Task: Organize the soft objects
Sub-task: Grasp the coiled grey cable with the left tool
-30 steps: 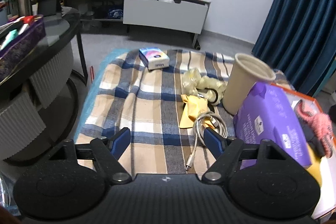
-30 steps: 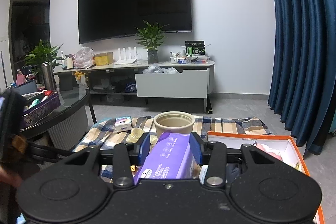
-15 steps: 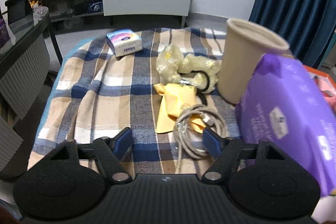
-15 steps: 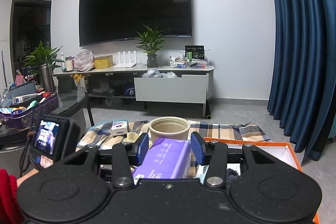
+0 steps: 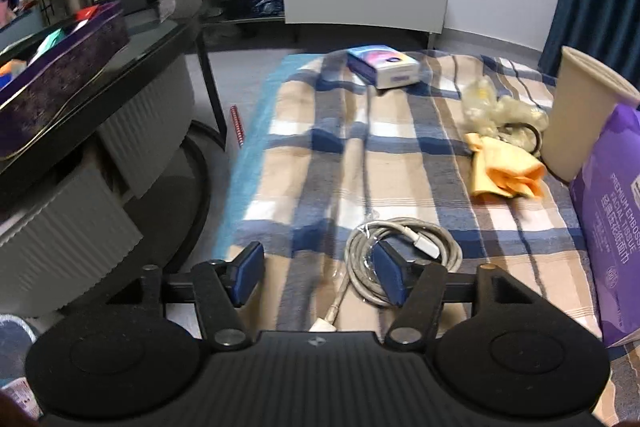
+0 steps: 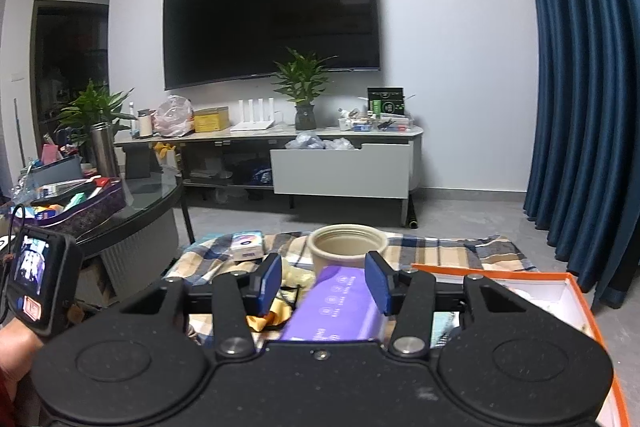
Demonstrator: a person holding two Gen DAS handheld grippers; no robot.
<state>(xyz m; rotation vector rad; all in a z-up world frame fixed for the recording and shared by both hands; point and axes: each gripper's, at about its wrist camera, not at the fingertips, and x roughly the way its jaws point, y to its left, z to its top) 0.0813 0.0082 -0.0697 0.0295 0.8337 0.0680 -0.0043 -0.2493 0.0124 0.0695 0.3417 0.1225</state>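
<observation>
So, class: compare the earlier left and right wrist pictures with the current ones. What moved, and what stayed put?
The coiled grey charging cable now lies apart from the crumpled yellow cloth, at the open left gripper. The right gripper stays open above the purple tissue pack; the beige cup is unmoved.

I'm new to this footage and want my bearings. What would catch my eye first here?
The plaid blanket fills the left wrist view, with a coiled grey cable just ahead of the open left gripper. To the right stands a purple tissue pack beside a beige cup. A big dark TV dominates the right wrist view.
</observation>
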